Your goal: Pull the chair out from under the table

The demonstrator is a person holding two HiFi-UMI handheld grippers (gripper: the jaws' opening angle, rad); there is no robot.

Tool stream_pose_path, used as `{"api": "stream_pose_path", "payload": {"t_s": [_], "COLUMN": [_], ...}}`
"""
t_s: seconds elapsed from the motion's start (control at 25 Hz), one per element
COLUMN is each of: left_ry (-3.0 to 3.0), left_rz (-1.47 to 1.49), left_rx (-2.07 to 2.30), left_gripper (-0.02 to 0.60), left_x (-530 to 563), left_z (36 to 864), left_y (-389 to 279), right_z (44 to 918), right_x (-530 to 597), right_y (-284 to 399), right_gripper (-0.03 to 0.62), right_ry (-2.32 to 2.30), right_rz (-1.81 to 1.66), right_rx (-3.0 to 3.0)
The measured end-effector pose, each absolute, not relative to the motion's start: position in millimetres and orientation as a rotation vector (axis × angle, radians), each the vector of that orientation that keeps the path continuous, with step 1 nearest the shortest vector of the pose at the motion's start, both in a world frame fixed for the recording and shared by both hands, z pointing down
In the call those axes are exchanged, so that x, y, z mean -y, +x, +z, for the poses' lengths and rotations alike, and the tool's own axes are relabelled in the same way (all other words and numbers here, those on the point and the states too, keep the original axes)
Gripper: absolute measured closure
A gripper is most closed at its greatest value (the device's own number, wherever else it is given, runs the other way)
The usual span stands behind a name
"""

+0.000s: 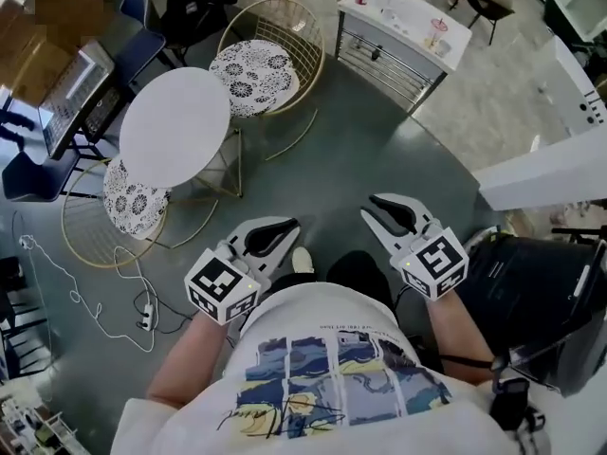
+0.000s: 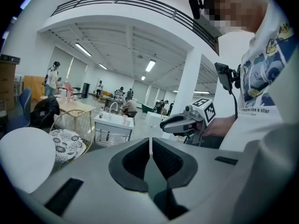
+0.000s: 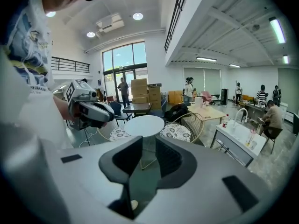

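A round white table (image 1: pixel 175 126) stands on the grey floor at the upper left of the head view. One gold wire chair with a patterned cushion (image 1: pixel 133 202) is tucked partly under its near-left side. A second such chair (image 1: pixel 254 74) stands beside it at the far right. Both grippers hover close to my body, well short of the chairs. My left gripper (image 1: pixel 283 227) is shut with nothing in it. My right gripper (image 1: pixel 377 207) is open and empty; in its own view the table (image 3: pixel 145 124) and both cushions lie beyond its jaws (image 3: pixel 148 148).
A white sink cabinet (image 1: pixel 403 27) stands at the far right, and a white counter (image 1: pixel 550 173) at the right edge. A black bag (image 1: pixel 531 282) sits by my right arm. Cables and a power strip (image 1: pixel 145 320) lie at the left, near a desk with a screen (image 1: pixel 76 98). People stand far off.
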State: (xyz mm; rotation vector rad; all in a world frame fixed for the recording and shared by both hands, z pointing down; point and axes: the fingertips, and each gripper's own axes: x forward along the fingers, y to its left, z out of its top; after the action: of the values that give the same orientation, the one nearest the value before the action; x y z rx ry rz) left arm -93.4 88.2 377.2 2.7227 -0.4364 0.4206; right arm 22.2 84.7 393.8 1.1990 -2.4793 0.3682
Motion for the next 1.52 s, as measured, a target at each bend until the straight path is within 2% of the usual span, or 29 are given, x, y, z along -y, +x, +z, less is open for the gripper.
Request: {"api": "stream_pose_path", "payload": {"t_s": [0.4,0.92,1.52], "left_ry": [2.612,2.458,2.263], "left_rz": [0.339,0.287,0.330], "left_rx": [0.705,1.056,1.282], "left_gripper": [0.571,0.571,0.569], "left_x": [43,245,329], "left_z": [388,373,379], "left_y": [-110,-58,-50], "right_z": [422,493,631], "right_x": [91,391,629], "right_y": [24,100,154], "right_gripper": [0.523,0.480,0.442], "right_ry": [1.020,0.817,0.879], "right_rz": [0.386,0.424,0.573], "right_rx": [2.518,2.480,2.271]}}
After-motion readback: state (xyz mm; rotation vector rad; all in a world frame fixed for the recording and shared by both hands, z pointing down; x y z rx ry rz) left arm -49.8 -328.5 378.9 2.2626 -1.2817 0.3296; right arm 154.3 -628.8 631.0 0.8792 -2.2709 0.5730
